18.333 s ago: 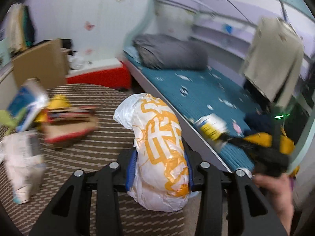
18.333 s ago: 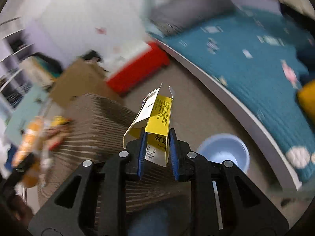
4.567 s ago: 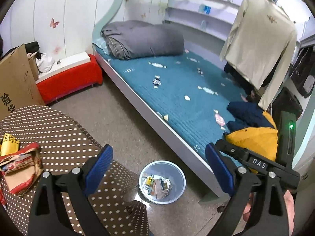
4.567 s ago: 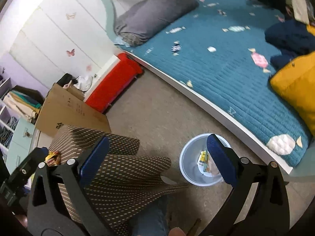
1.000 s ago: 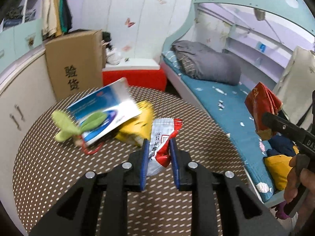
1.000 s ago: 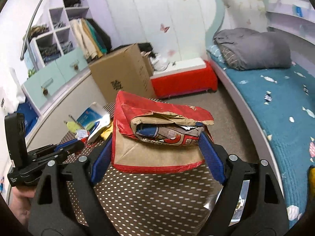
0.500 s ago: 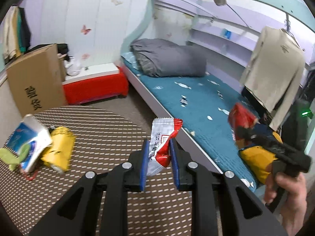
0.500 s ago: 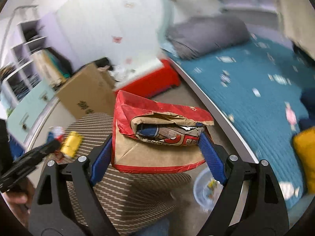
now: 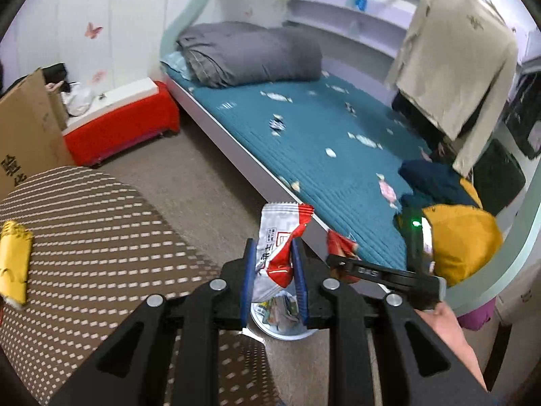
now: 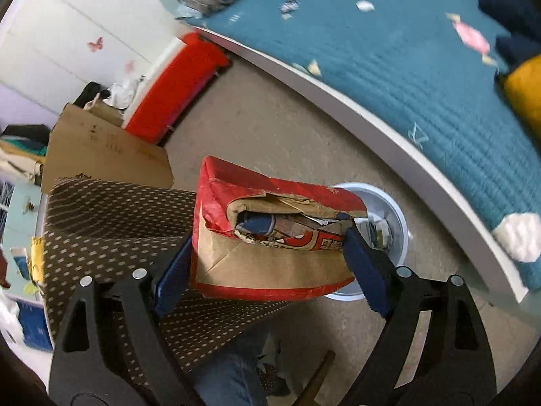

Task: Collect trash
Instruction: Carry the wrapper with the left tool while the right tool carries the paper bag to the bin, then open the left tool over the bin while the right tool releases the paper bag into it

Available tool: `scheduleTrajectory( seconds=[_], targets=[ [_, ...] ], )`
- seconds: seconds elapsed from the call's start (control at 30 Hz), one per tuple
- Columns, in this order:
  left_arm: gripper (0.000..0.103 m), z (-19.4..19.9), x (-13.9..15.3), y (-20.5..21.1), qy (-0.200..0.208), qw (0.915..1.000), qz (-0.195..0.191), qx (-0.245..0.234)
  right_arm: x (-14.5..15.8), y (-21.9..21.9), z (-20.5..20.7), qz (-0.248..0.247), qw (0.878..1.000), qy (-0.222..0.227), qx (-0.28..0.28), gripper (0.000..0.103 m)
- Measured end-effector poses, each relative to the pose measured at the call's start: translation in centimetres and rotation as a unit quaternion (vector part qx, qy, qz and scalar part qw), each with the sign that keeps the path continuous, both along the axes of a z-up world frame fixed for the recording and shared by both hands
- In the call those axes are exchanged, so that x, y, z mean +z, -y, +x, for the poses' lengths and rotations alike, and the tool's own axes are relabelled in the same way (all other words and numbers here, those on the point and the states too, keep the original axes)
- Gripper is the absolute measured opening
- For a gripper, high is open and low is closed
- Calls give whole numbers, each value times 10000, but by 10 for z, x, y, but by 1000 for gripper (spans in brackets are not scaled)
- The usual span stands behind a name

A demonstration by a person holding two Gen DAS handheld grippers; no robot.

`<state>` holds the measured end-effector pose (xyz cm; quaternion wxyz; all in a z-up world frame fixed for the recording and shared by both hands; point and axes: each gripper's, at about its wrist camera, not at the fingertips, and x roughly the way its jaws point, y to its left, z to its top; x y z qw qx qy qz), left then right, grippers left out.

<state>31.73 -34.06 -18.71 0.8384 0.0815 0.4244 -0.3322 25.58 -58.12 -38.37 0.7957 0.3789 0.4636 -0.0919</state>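
My left gripper (image 9: 272, 270) is shut on a white and red snack wrapper (image 9: 277, 247), held above the pale blue trash bin (image 9: 284, 324) on the floor past the table edge. My right gripper (image 10: 270, 264) is shut on a crushed red and brown paper bag (image 10: 270, 237), held over the same bin (image 10: 389, 216), which holds several scraps. In the left wrist view the right gripper (image 9: 341, 267) shows just right of mine with the bag's red corner (image 9: 339, 242).
A round table with a brown dotted cloth (image 9: 84, 237) carries a yellow packet (image 9: 13, 264). A bed with a teal cover (image 9: 321, 142) runs along the right. A cardboard box (image 9: 23, 128) and a red bench (image 9: 125, 125) stand behind the table.
Both grippers have swung from over the table toward the bin on the floor. The wrapper and the paper bag stay gripped. The bin has come into both views.
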Motion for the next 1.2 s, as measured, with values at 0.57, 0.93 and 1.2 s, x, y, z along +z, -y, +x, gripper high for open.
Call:
scheduleTrajectory(
  seconds=[0.57,0.93,1.2],
  targets=[
    [21,14,-94,113,-1019,9883,797,-812,33,53,-56,-92,9946,473,-920,97],
    [91,20,-81,104,-867,9919,817,-439,81,50,-82,-492,9884,850,-1160,97],
    [92,11,-37,70,-488,9976,458,-179,104,32,-81,-701,9867,959,-1108,97]
  ],
)
